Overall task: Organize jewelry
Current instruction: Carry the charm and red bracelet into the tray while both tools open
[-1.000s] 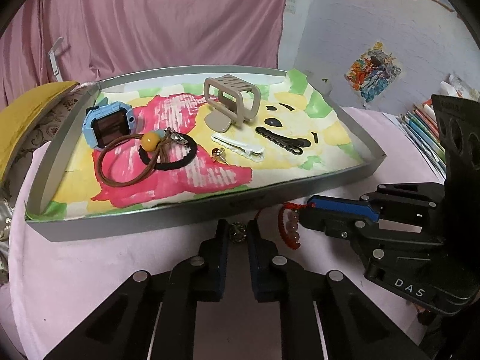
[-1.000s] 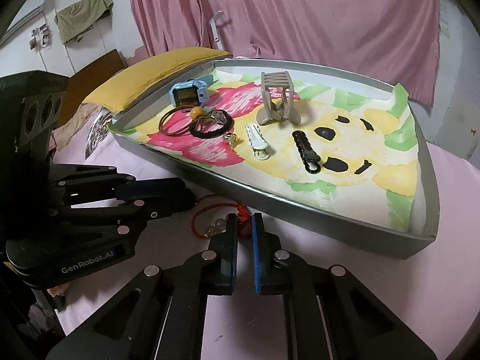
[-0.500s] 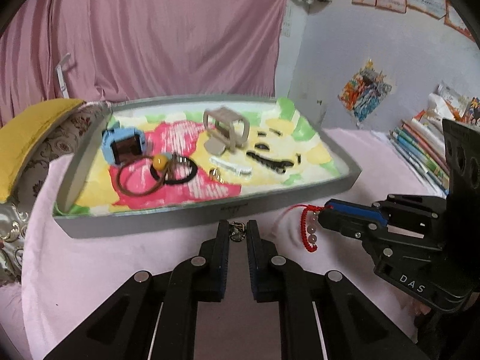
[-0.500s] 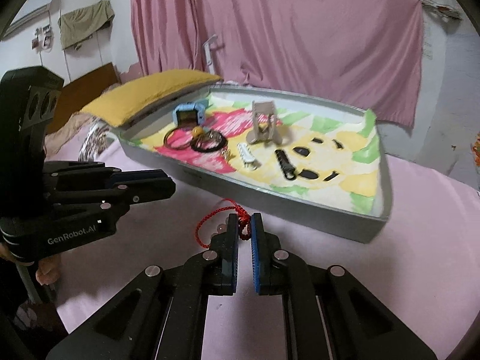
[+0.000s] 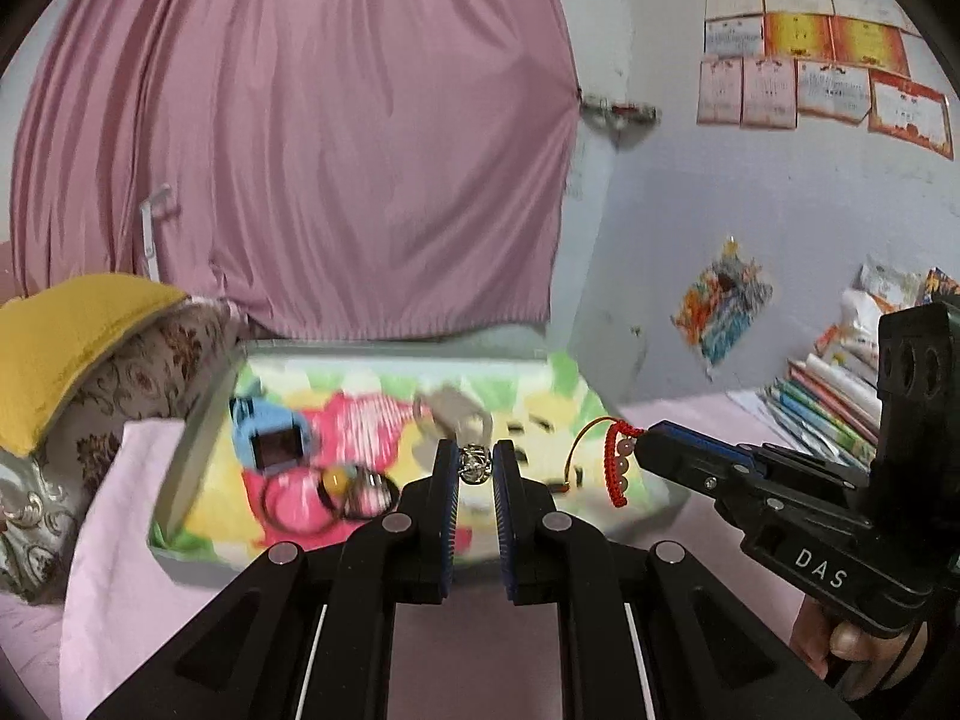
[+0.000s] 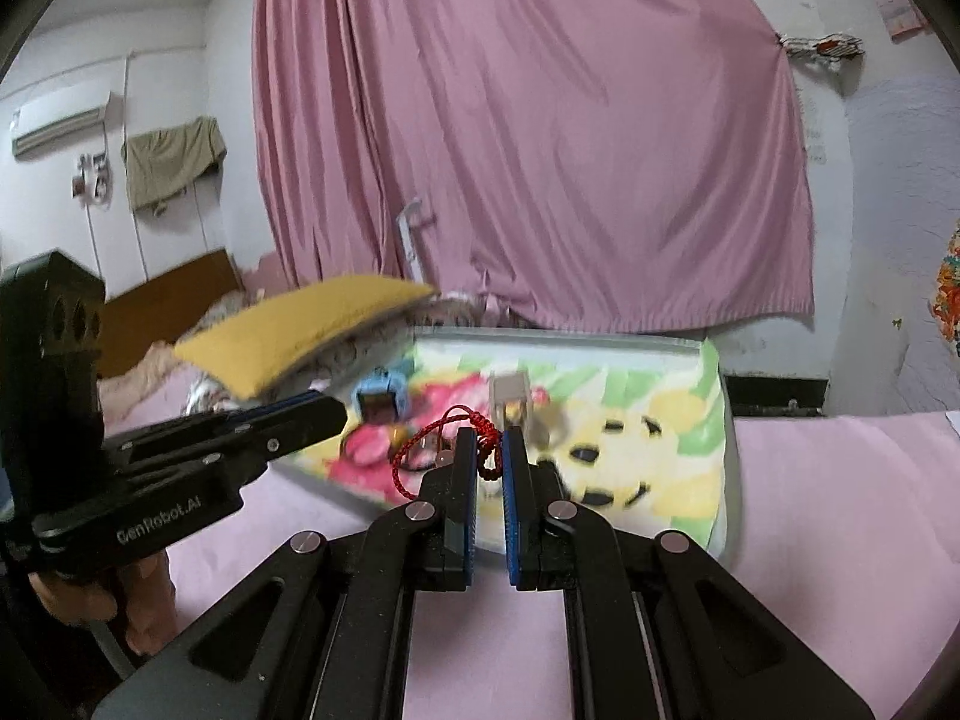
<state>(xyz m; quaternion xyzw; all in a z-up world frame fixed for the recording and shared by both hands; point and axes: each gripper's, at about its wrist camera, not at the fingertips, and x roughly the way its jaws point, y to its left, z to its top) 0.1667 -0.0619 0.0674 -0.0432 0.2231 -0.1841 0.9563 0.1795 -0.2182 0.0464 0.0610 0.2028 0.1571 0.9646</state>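
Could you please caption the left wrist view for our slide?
Left gripper pinching a silver bead, right gripper holding a red bracelet, above the tray.

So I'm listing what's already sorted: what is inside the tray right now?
Inside the tray, blurred: a blue watch, hair ties and a beige claw clip. The left gripper, shut on a silver charm, hides part of the middle; smaller pieces cannot be made out.
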